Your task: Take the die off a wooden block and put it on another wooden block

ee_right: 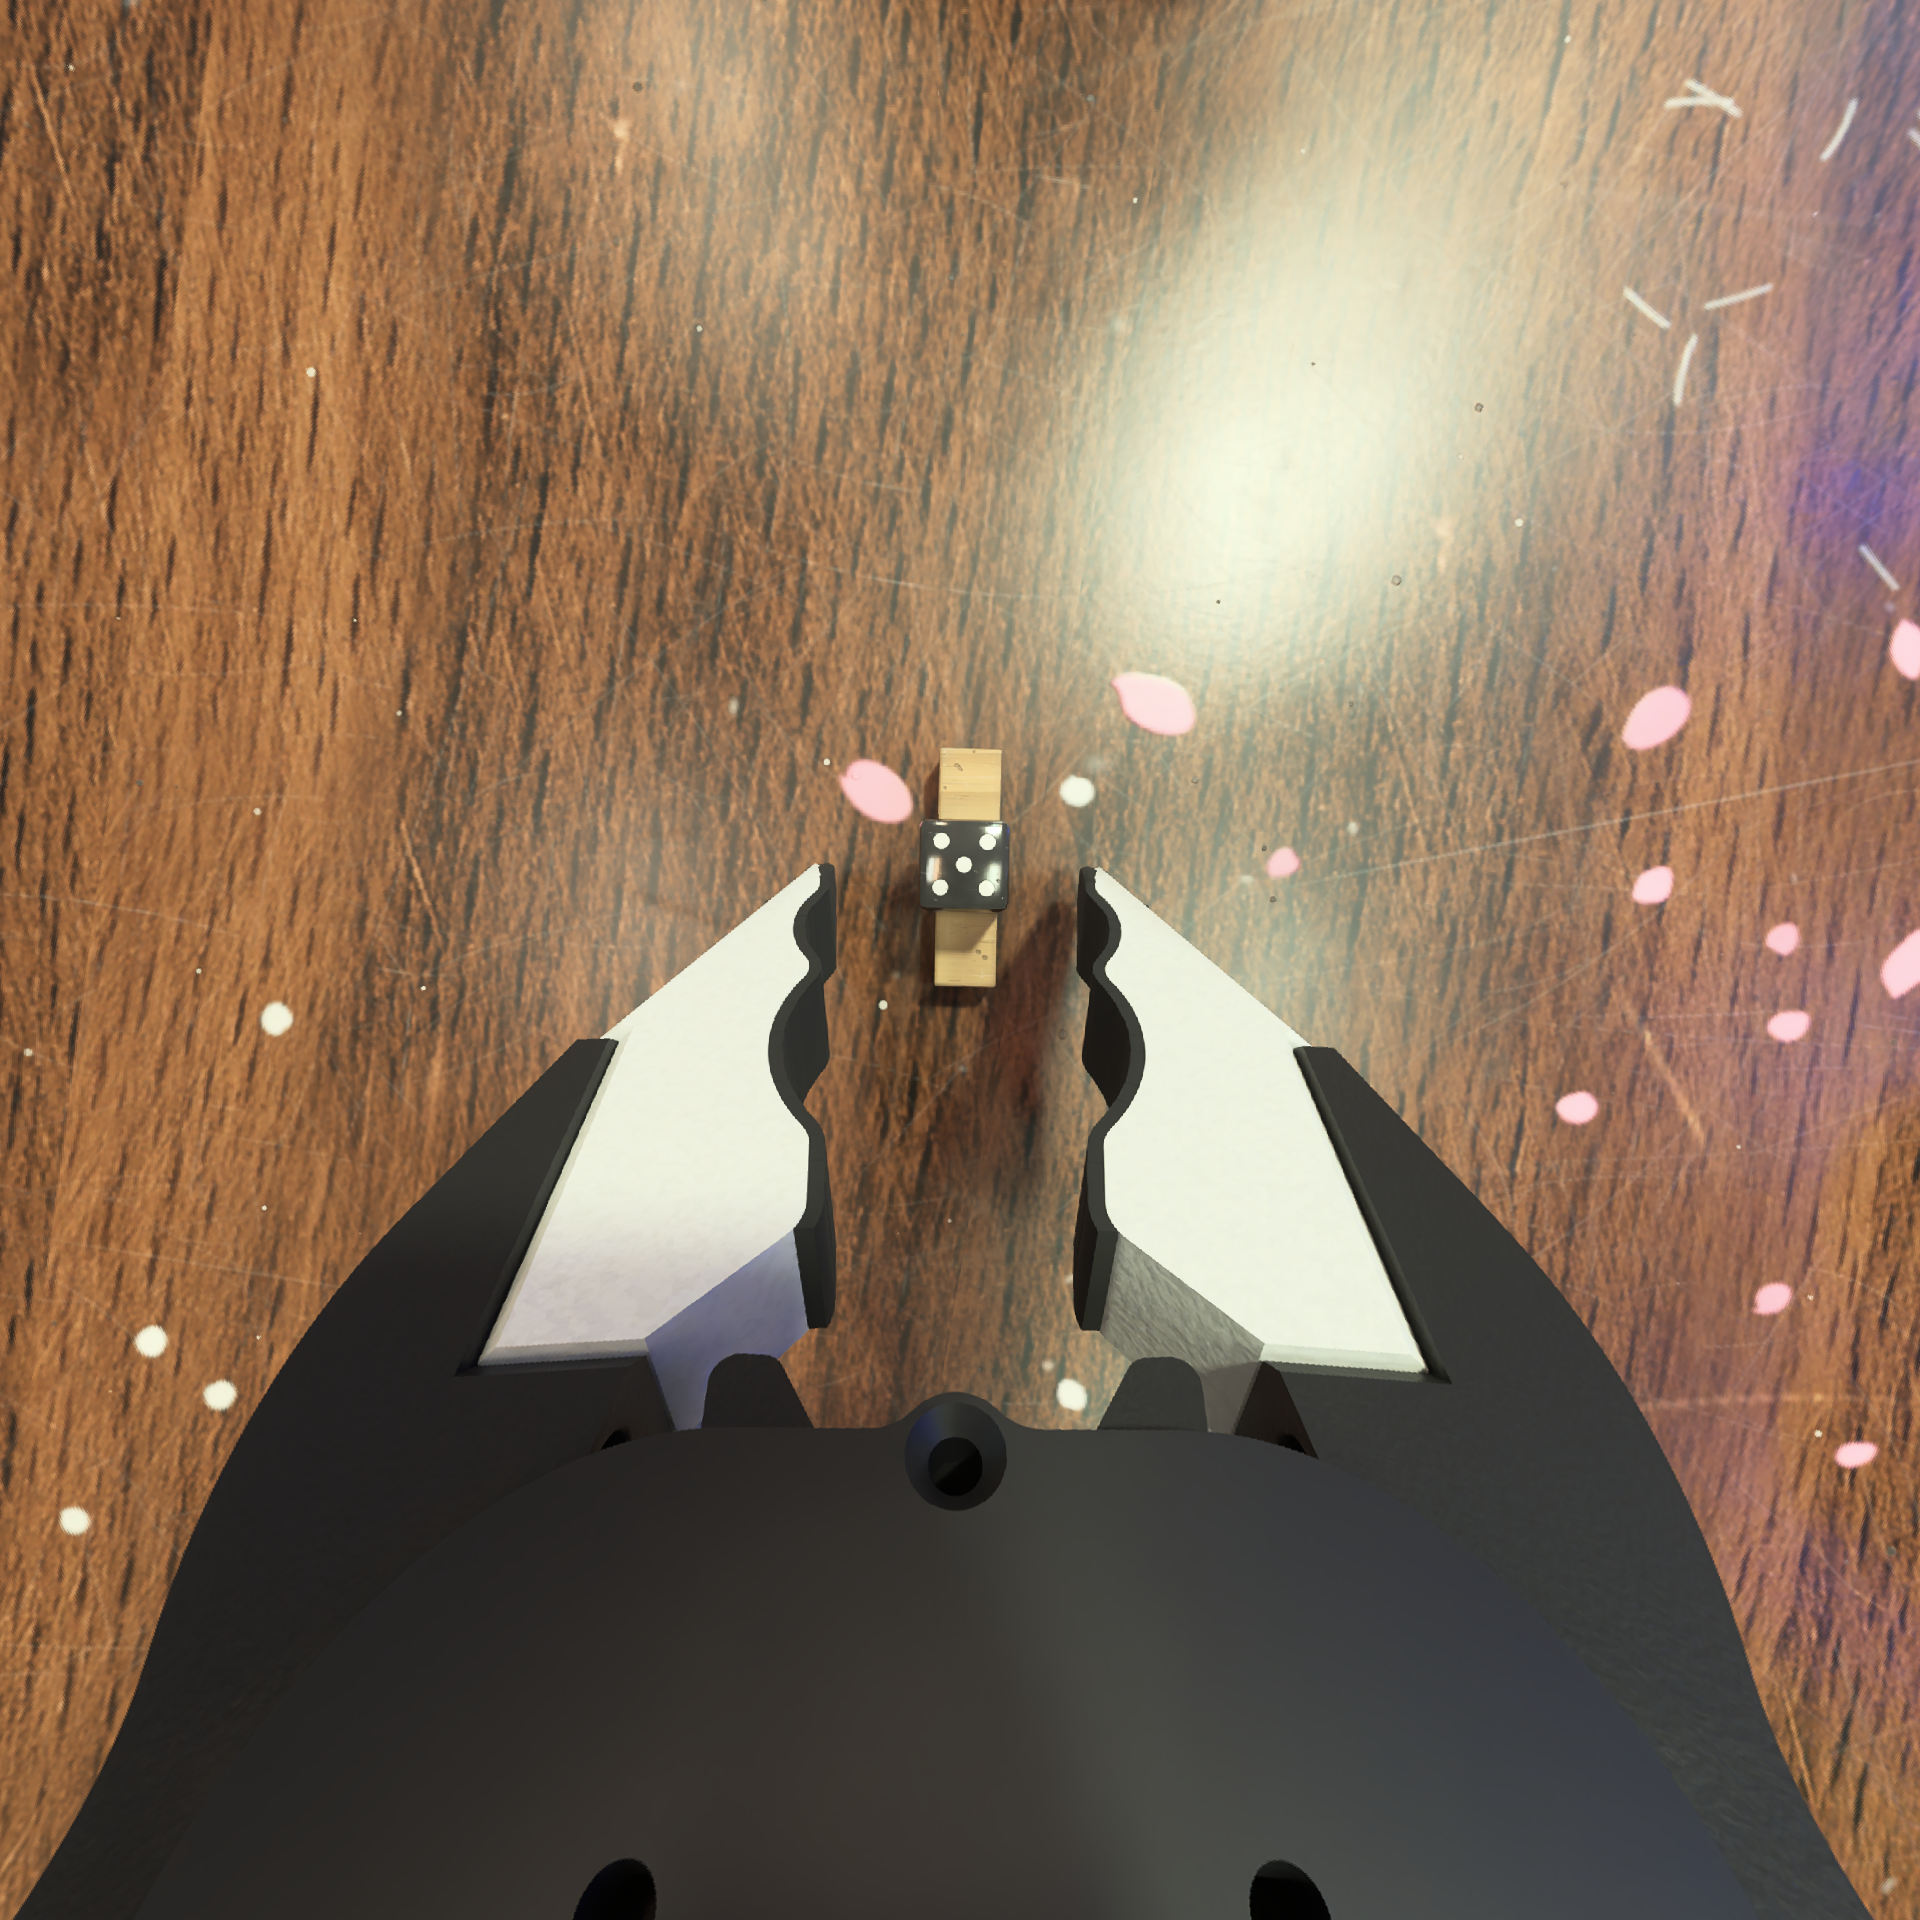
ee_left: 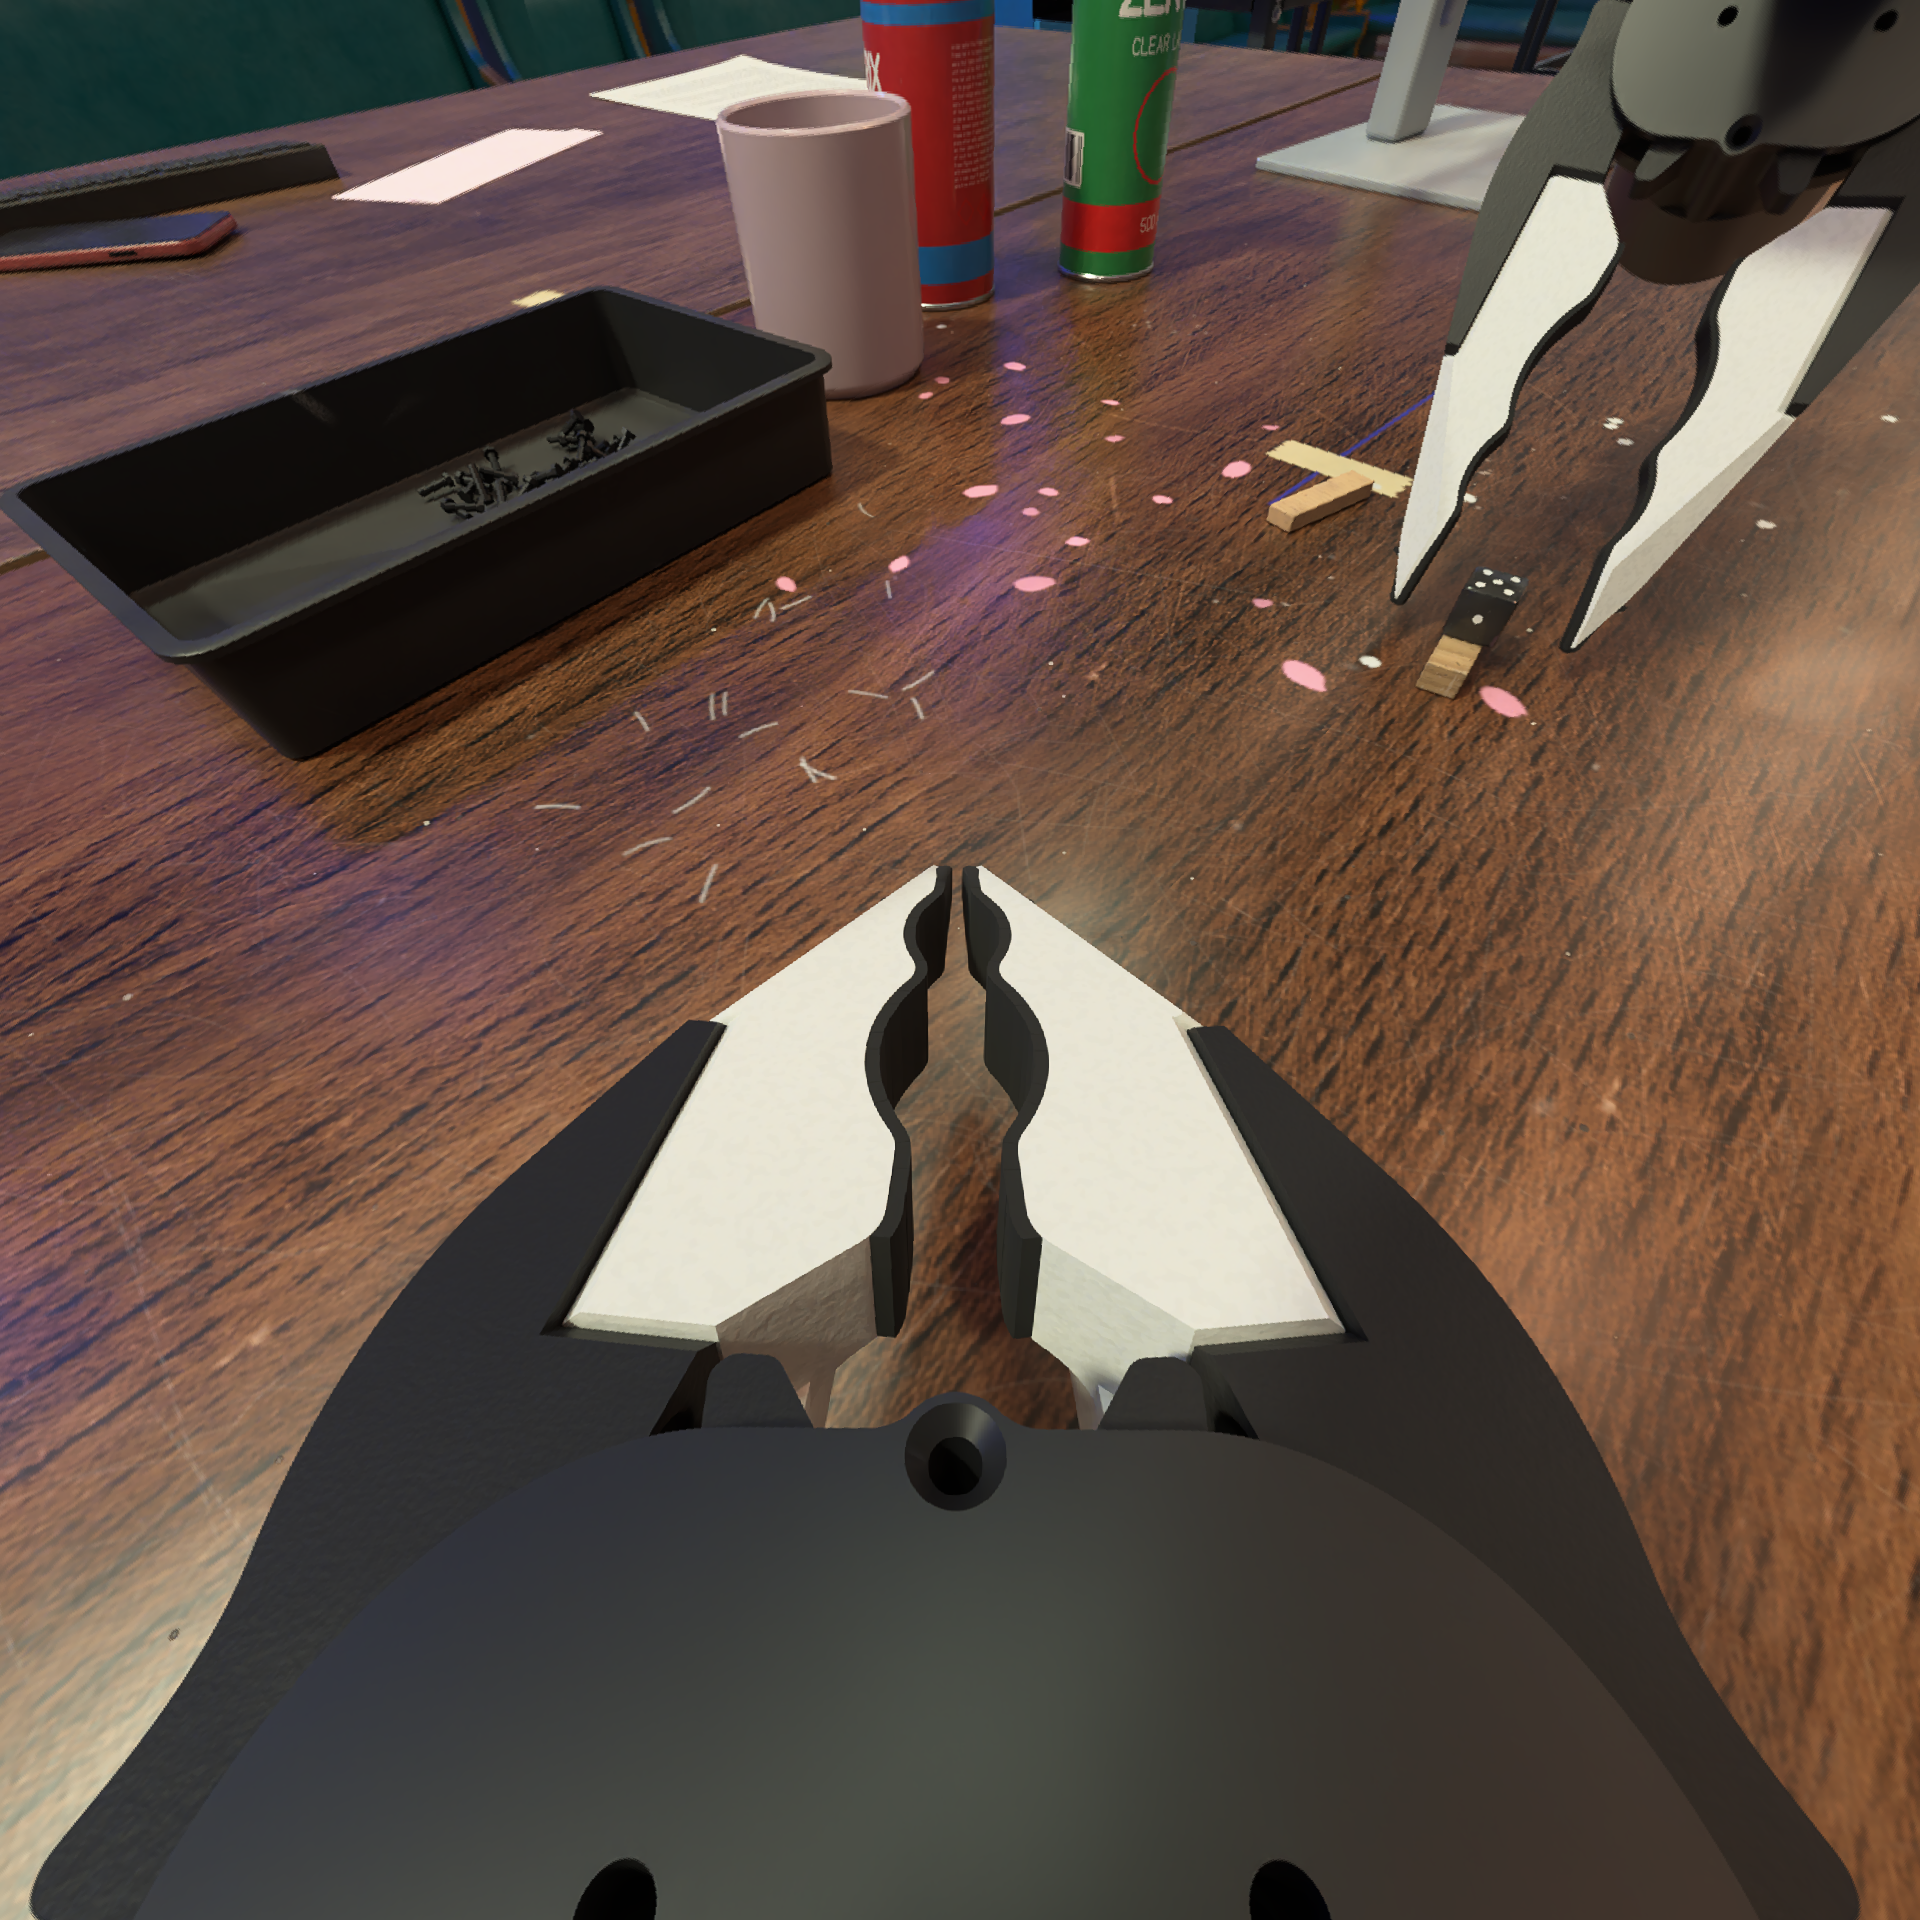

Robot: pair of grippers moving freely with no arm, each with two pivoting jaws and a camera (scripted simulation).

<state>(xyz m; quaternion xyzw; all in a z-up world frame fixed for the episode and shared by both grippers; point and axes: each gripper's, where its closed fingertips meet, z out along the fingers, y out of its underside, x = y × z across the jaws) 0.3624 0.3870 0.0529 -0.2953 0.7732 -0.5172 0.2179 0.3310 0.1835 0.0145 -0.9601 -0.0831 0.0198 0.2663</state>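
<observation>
A black die (ee_right: 964, 864) with white pips sits on the middle of a small light wooden block (ee_right: 968, 779) on the brown table. My right gripper (ee_right: 954, 878) is open and points straight down over it, one fingertip on each side of the die, not touching it. The left wrist view shows the die (ee_left: 1488, 615), the block (ee_left: 1446, 665) under it and the right gripper (ee_left: 1486, 623) around them. A second wooden block (ee_left: 1320, 501) lies farther back on the table. My left gripper (ee_left: 956, 878) is shut and empty, low over the table in front.
A black tray (ee_left: 727, 416) with small dark screws stands at the left. A pink cup (ee_left: 821, 239), a red can (ee_left: 940, 145) and a green can (ee_left: 1117, 135) stand behind. A phone (ee_left: 114, 241), papers and a white stand base (ee_left: 1382, 156) lie at the back.
</observation>
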